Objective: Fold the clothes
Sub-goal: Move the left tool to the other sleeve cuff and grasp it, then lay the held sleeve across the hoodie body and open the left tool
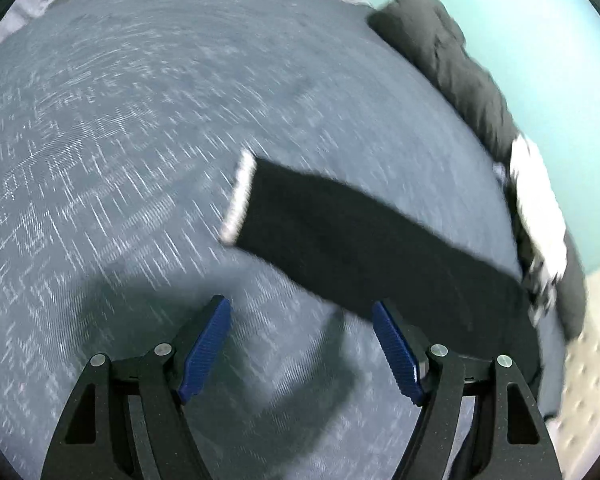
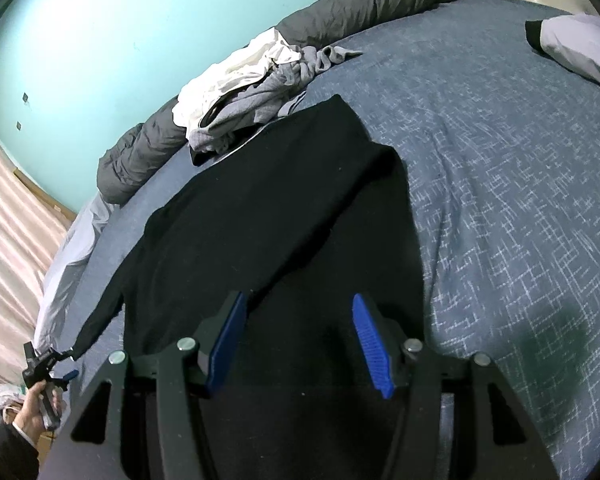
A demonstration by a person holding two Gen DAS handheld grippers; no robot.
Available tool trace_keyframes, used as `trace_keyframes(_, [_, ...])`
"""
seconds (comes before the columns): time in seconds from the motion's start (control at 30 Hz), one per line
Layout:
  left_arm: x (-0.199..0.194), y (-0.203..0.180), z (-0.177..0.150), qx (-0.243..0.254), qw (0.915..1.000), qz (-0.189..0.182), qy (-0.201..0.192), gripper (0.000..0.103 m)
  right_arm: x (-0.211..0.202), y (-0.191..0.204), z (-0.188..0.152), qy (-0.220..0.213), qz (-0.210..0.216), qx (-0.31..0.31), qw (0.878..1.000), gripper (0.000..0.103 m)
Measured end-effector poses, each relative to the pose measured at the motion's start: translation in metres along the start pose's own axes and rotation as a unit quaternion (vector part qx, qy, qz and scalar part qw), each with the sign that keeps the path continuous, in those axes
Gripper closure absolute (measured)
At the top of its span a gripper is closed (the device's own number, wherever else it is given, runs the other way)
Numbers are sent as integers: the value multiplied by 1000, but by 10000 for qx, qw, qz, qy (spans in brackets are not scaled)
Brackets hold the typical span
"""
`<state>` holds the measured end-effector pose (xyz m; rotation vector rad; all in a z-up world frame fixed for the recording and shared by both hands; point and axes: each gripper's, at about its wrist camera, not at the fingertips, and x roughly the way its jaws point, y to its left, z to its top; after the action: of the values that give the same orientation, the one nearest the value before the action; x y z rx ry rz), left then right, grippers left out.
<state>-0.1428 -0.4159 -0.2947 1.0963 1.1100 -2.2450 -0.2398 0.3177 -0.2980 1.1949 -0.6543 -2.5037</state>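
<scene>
A black garment (image 2: 268,216) lies spread on the blue patterned bed cover (image 2: 500,160). My right gripper (image 2: 298,304) is open just above its near part, with black cloth under both jaws. In the left wrist view a black sleeve (image 1: 360,240) with a white cuff (image 1: 240,196) stretches across the cover, blurred by motion. My left gripper (image 1: 300,312) is open and empty, its right pad (image 1: 396,352) close to the sleeve's edge. In the right wrist view the left gripper (image 2: 60,360) shows at the far left by the other sleeve end.
A pile of white and grey clothes (image 2: 252,92) lies at the bed's far edge against a rolled dark grey duvet (image 2: 360,4). A white pillow (image 2: 580,48) lies at the right. A teal wall (image 2: 100,40) and a pink curtain (image 2: 12,240) stand behind.
</scene>
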Motion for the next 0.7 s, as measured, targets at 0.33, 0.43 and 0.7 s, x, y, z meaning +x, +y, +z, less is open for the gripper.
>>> trace_keyframes(0.33, [14, 7, 27, -41, 9999, 108, -128, 74, 6, -2, 1, 35, -44, -80, 10000, 46])
trace_keyframes(0.43, [16, 5, 31, 39, 9999, 92, -89, 84, 8, -2, 1, 59, -46, -82, 9999, 46])
trace_keyframes(0.7, [-3, -28, 40, 497, 9985, 61, -221, 95, 8, -2, 0, 84, -4, -88, 9999, 46])
